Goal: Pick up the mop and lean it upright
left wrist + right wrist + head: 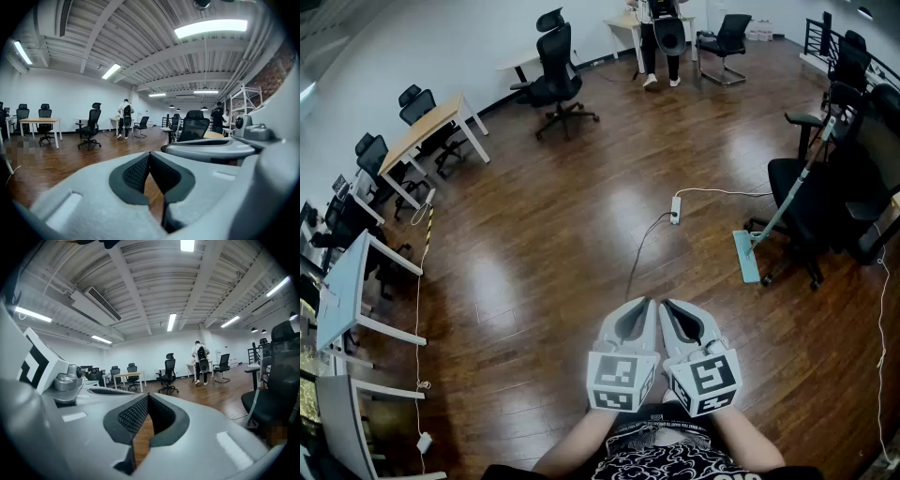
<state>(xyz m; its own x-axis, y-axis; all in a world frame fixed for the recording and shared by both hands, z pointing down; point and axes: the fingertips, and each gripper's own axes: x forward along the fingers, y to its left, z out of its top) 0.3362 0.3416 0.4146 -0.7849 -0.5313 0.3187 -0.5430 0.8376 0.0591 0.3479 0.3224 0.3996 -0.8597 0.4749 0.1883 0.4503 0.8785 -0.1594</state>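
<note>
The wooden floor [553, 234] is open from the near edge to mid-room. A power strip [676, 209] and its dark cable [642, 246] lie across the straight path forward. At right, the mop [747, 255] leans among black office chairs [825, 225]. These crowd its handle, and clearance there appears tight. Desks [347, 291] block the left side.
</note>
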